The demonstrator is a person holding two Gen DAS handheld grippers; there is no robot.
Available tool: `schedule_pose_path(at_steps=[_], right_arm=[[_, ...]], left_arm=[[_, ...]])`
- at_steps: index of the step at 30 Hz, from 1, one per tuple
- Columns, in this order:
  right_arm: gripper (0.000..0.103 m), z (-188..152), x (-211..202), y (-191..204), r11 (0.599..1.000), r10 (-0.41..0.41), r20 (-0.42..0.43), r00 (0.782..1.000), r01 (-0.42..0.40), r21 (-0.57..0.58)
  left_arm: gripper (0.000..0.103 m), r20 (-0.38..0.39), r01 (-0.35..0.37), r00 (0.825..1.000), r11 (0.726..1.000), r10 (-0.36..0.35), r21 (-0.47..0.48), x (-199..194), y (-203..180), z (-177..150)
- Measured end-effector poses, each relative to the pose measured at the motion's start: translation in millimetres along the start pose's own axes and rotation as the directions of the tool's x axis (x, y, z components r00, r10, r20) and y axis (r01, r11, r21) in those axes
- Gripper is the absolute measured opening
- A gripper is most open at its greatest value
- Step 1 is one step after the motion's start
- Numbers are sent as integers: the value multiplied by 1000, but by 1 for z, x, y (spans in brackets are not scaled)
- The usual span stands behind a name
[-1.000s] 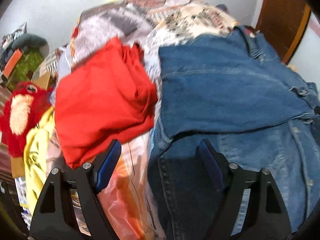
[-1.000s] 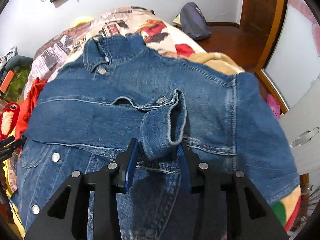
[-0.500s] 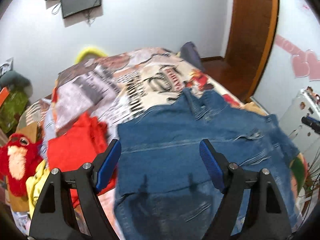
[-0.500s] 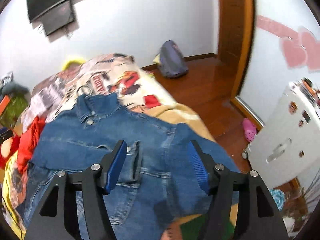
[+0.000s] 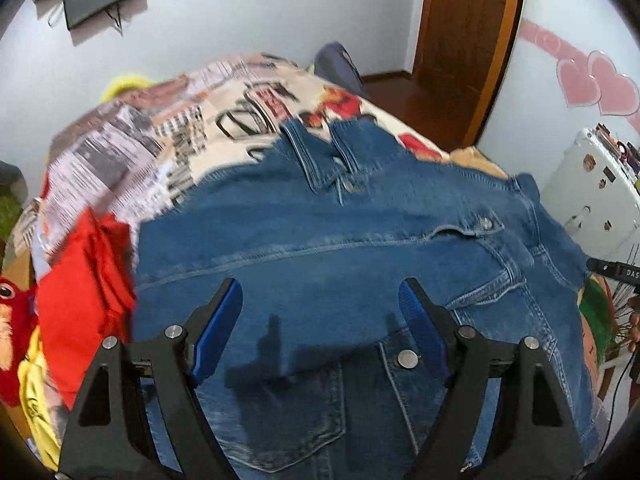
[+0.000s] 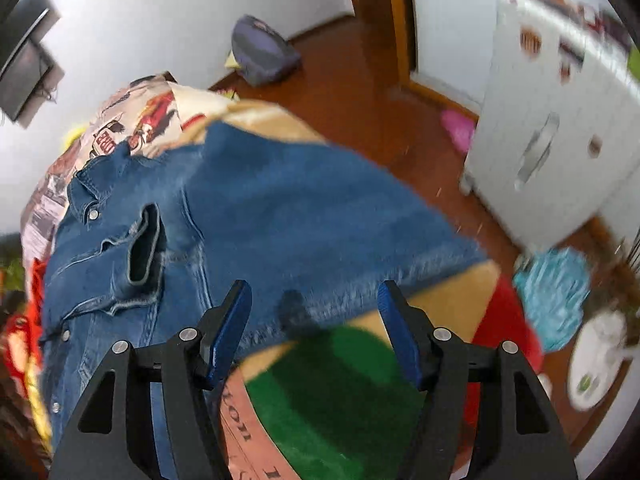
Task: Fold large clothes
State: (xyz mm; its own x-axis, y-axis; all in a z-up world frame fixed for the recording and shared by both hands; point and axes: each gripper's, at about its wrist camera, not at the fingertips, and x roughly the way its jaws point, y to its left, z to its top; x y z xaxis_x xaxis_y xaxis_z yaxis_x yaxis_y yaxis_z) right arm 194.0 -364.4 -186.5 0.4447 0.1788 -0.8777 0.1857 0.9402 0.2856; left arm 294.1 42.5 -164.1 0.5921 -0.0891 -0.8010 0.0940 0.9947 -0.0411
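Denim jacket (image 5: 344, 248): it lies spread across your bed, collar toward the far wall and buttoned front facing up; both sleeves look folded in over the chest, and one cuff (image 6: 142, 248) rests open-mouthed on the front panel, near the collar button.
Left gripper (image 5: 320, 316): your jaws stand wide apart, released, hovering above the jacket's lower front; nothing sits between the blue pads, and their shadow falls on the denim just below.
Right gripper (image 6: 314, 320): your jaws are parted and empty, hanging over the jacket's side edge where the denim meets the blanket; no cloth is pinched.
Bedspread (image 5: 160, 140): a newspaper-and-cartoon print covers the far part of the bed beyond the collar.
Blanket (image 6: 340, 400): a tan blanket with green and red patches lies under the jacket's near side, right below your right gripper.
Red garment (image 5: 84, 280): it is bunched just beside the jacket on the left side of the left wrist view, touching or nearly touching the denim edge.
Yellow cloth (image 5: 36, 400): it sits below the red garment at the bed's edge.
Red plush toy (image 5: 12, 320): it is at the far left, beside the red garment.
Backpack (image 6: 264, 52): a grey-purple bag rests on the wooden floor against the far wall.
White cabinet (image 6: 560, 120): it stands on the floor well apart from the bed; the view there is blurred.
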Motion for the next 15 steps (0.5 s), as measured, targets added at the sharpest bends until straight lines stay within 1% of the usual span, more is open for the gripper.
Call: schedule_pose_path(at_steps=[2, 5, 7, 15], right_arm=[[62, -2, 10, -8, 999, 30, -25, 999, -30, 31], [62, 0, 19, -14, 996, 60, -20, 998, -59, 65], [67, 3, 25, -16, 992, 79, -22, 997, -77, 96], [68, 13, 34, -11, 984, 67, 34, 997, -71, 164]], left_arm=[[80, -11, 5, 1000, 1000, -5, -3, 4, -3, -3], [80, -25, 0, 1000, 1000, 0, -10, 10, -2, -5], [80, -31, -21, 999, 1000, 21, -16, 11, 0, -7], [80, -16, -41, 999, 998, 40, -37, 3, 13, -12]])
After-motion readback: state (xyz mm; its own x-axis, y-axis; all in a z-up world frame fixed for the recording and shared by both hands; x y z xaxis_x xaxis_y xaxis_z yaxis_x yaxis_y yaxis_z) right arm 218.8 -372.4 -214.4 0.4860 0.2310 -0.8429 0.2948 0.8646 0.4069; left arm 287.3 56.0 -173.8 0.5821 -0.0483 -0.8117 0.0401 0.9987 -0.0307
